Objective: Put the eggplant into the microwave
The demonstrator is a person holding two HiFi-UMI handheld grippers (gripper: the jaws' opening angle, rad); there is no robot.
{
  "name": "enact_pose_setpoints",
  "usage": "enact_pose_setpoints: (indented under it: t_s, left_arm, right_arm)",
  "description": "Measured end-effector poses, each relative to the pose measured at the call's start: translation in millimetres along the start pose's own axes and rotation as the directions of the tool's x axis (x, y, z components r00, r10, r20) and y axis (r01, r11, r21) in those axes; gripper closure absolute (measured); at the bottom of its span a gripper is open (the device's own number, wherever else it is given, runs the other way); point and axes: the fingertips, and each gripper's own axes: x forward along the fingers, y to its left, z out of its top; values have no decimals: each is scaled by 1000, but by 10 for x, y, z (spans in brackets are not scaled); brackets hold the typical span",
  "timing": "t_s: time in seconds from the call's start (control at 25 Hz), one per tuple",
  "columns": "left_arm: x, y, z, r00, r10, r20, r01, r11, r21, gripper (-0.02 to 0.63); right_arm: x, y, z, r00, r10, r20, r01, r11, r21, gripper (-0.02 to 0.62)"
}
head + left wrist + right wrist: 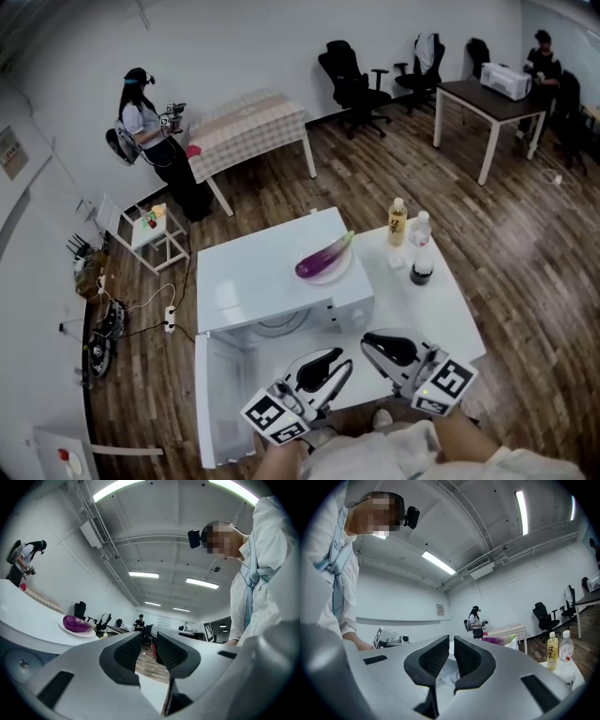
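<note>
We see the glossy purple eggplant with a green stem (323,257) lying on a round white plate (344,274) on top of the boxy white microwave oven (253,272), right of centre in the head view. Its stem points to the upper right. It lies outside the oven. The microwave stands on a white square table (441,314). Its white door (217,403) hangs wide open toward the lower left, and the pale cavity with its round glass turntable (279,326) shows below the top panel.

Both claws sit at the bottom centre, in front of the open cavity and well apart from the eggplant. The left gripper (334,363) is lower and further left. In its own view the two dark ribbed pads stand a narrow gap apart, with only floor and table edge visible between them, so it grips nothing. The right gripper (373,342) is just beside it on the right. In its view the pads are drawn in to a thin slit and nothing is between them.

To the right of the eggplant, at the table's far edge, stand a plastic bottle of yellow drink with a yellow label (397,223) and, just below it, a clear plastic bottle with a dark base (421,253).

At the upper left another person (141,117) stands by a table with a checked cloth (248,127).
</note>
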Motion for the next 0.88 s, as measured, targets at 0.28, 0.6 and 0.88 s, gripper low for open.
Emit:
enact_pose_setpoints:
  t_s: [0.28, 0.6, 0.88]
  left_arm:
    - [-67, 260, 76, 999, -16, -27, 16, 1000, 22, 470]
    - [-78, 614, 289, 999, -2, -54, 6, 997, 76, 425]
    - [37, 1023, 474, 991, 70, -112, -51, 986, 161, 397]
  right_arm:
    - [178, 26, -83, 999, -36, -6, 36, 999, 5, 560]
    - [303, -10, -85, 998, -65, -17, 65, 998, -5, 560]
    - [350, -146, -84, 996, -92, -23, 91, 996, -20, 560]
